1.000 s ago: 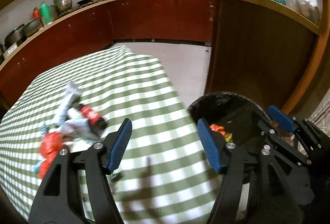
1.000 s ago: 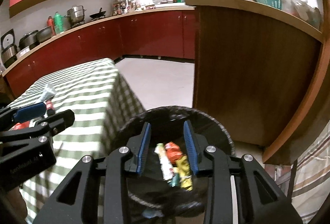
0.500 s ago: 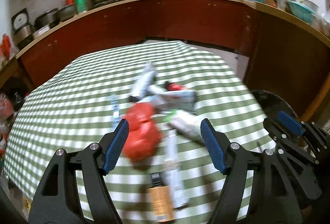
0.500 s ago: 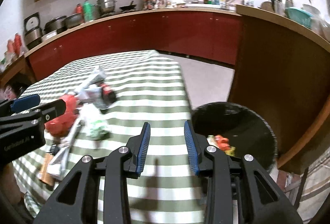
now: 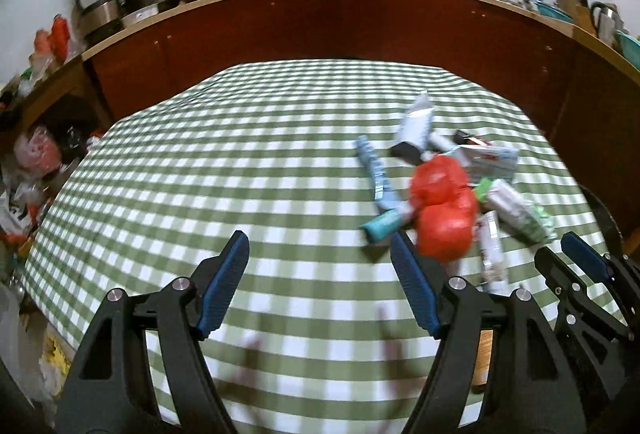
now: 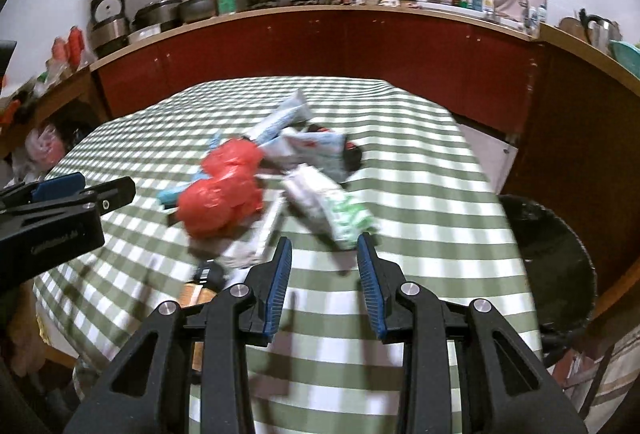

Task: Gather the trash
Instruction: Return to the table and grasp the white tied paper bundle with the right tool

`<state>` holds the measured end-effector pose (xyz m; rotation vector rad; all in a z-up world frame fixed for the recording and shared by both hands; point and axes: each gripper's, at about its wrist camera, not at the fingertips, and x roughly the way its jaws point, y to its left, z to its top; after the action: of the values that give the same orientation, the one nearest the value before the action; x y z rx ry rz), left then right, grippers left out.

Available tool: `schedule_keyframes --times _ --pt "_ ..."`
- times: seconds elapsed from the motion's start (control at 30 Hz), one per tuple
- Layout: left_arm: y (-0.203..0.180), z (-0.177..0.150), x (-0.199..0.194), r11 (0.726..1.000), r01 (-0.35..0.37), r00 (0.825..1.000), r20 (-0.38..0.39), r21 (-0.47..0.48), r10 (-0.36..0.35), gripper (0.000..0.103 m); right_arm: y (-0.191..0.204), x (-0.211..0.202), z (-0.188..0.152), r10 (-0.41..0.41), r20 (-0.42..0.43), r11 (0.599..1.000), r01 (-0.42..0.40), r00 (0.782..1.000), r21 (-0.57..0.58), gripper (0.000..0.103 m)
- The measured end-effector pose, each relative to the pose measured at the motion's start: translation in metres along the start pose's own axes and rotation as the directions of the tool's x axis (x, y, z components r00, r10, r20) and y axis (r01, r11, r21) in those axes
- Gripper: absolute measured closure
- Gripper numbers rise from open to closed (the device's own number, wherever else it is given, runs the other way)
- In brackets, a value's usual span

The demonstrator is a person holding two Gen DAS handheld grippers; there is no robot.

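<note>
A heap of trash lies on the green checked table (image 5: pixel 200 174): a crumpled red bag (image 5: pixel 442 210) (image 6: pixel 222 190), a white and green packet (image 6: pixel 332 206) (image 5: pixel 520 210), tubes and wrappers (image 5: pixel 416 122) (image 6: pixel 280 122), a small brown bottle (image 6: pixel 196 294). My left gripper (image 5: pixel 320 286) is open and empty above the table, left of the heap. My right gripper (image 6: pixel 324 282) is open and empty, just short of the white and green packet. The black trash bin (image 6: pixel 560 266) stands beside the table on the right.
A red cabinet counter (image 6: pixel 360 42) with pots and bottles runs behind the table. A taller counter (image 6: pixel 580 106) stands right of the bin. Bags and clutter (image 5: pixel 36 162) pile up at the far left. The left gripper shows in the right wrist view (image 6: pixel 60 210).
Both grippers have swung left, away from the bin and toward the heap on the table. The right gripper's jaws have opened wider. Nothing is held.
</note>
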<state>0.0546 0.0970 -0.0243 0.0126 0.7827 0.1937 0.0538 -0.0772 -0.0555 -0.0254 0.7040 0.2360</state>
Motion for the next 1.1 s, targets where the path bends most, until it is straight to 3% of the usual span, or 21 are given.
schedule_keyframes --times 0.4,0.9,1.1 --pt "0.040 -0.016 0.009 0.998 -0.021 0.999 -0.036 -0.057 0.019 0.032 0.032 0.012 -0.001 0.012 -0.034 0.999 -0.014 0.999 -0.049 0.068" --pt "0.033 -0.020 0.013 0.998 0.011 0.999 -0.048 -0.055 -0.014 0.032 0.044 0.019 -0.006 0.031 -0.077 0.996 -0.037 0.997 -0.079 0.068" --pt "0.027 -0.021 0.014 0.999 0.016 0.998 -0.052 -0.051 -0.019 0.032 0.047 0.018 -0.008 0.036 -0.075 0.994 -0.044 0.997 -0.097 0.083"
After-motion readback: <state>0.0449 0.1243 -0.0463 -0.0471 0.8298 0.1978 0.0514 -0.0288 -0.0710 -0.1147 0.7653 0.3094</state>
